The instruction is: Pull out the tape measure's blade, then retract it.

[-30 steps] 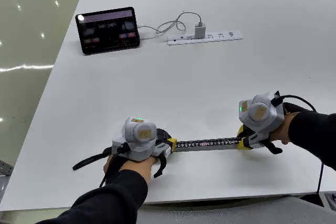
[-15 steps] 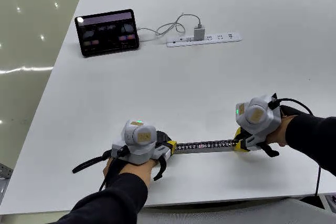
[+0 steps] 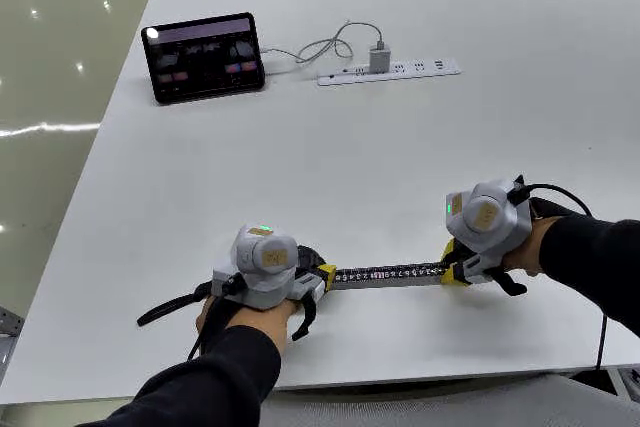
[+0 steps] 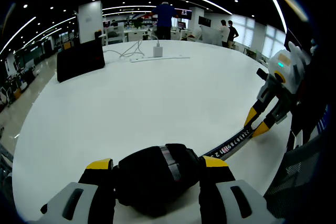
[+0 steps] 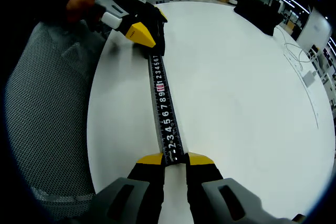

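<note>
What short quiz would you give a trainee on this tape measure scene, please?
1. True or false: the right gripper is shut on the blade's tip.
2. The left gripper clamps: A a cup, B the black tape measure case, C a screwdriver?
3. Which screened device sits near the table's far-left corner?
Key: 1 true; 2 B; 3 the tablet.

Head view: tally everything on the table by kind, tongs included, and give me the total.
Tape measure: 1
Tablet: 1
Power strip: 1
Charger with cable: 1
Tongs: 2 (left tongs, right tongs)
Total: 6
</note>
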A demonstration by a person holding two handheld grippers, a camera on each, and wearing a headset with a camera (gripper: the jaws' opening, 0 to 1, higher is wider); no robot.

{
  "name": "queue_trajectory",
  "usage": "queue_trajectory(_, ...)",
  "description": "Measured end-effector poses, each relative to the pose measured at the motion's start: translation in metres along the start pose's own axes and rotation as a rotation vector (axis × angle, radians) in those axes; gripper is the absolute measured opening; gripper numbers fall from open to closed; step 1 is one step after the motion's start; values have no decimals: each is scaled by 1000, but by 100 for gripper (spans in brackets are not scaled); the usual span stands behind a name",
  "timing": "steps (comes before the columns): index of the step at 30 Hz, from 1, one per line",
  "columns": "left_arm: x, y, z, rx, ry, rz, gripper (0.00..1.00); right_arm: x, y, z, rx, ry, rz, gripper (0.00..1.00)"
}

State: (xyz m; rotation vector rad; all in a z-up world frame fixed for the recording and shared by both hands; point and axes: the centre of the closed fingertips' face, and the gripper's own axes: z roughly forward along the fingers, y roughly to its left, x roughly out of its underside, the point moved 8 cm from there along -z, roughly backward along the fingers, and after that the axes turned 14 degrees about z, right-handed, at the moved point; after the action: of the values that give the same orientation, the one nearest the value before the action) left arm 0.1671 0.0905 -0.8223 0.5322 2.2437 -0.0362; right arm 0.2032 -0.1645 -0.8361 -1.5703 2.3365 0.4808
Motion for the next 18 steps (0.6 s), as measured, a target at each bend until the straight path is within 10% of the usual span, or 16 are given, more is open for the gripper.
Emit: queue_trajectory(18,0,0,0,1,4,0,61,-8,2,5,0,5,-11,11)
